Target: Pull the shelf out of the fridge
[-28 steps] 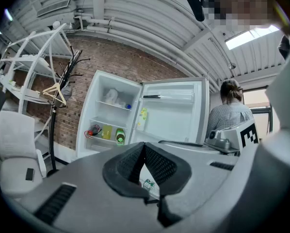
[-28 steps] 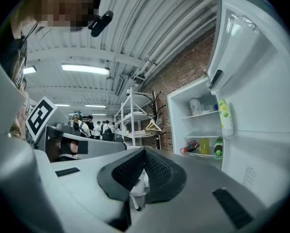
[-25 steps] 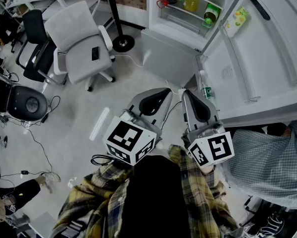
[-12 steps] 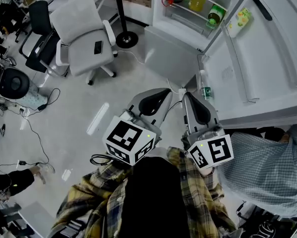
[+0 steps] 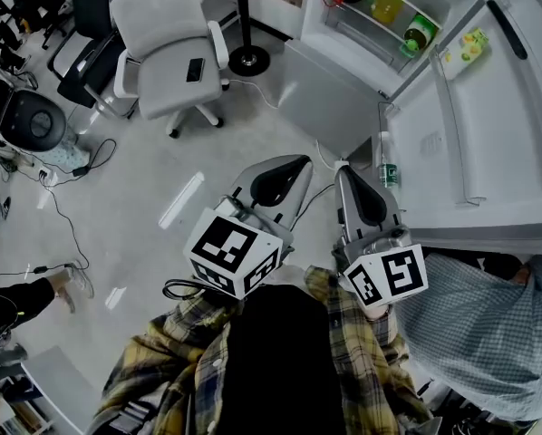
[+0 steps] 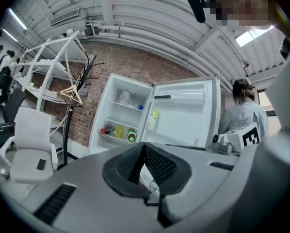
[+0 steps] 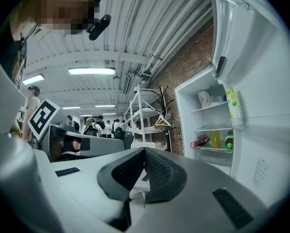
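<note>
White fridge [image 6: 128, 118] stands open, door [image 6: 184, 115] swung aside, so the shelves are reachable. Shelf [image 6: 117, 139] with bottles [image 6: 131, 135] sits fully inside, not yet pulled; likely the target, can't be sure. Left gripper [image 5: 294, 163] and right gripper [image 5: 343, 175] are held side by side near the chest, aimed at the fridge, well apart from it. Both sets of fingers closed, nothing between them. Reads as an approach pose. Fingers must open before taking the shelf edge.
</note>
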`<state>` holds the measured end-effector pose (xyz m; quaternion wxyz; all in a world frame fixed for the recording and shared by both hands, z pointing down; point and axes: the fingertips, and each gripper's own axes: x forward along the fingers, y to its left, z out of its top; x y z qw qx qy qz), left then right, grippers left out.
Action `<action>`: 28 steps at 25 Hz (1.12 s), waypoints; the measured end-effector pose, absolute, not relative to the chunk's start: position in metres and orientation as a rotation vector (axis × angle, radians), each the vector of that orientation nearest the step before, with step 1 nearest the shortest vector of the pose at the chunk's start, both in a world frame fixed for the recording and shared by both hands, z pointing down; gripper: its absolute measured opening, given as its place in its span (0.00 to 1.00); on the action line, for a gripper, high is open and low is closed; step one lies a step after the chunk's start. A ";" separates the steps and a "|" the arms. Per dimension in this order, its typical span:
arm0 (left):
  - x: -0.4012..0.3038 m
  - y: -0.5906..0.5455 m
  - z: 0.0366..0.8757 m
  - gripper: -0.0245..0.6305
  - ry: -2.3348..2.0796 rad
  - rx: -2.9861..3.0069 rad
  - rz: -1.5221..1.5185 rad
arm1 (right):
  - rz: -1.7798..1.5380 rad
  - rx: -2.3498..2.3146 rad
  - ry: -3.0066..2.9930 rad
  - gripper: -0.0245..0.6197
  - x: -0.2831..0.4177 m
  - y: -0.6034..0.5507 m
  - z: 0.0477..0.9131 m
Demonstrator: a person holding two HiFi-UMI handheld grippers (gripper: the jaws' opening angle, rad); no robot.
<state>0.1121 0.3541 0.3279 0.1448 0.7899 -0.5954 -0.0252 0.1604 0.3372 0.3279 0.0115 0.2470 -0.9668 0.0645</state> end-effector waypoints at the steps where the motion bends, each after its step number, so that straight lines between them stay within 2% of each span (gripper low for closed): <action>1: 0.108 0.351 0.328 0.04 -1.716 2.273 -0.073 | 0.205 0.771 -3.015 0.06 0.157 0.334 0.328; 21: -0.041 0.235 0.325 0.04 -1.582 2.380 -0.005 | 0.258 0.990 -2.969 0.06 0.022 0.223 0.329; 28: -0.072 0.211 0.330 0.04 -1.509 2.411 0.036 | 0.268 1.074 -2.927 0.06 -0.007 0.204 0.332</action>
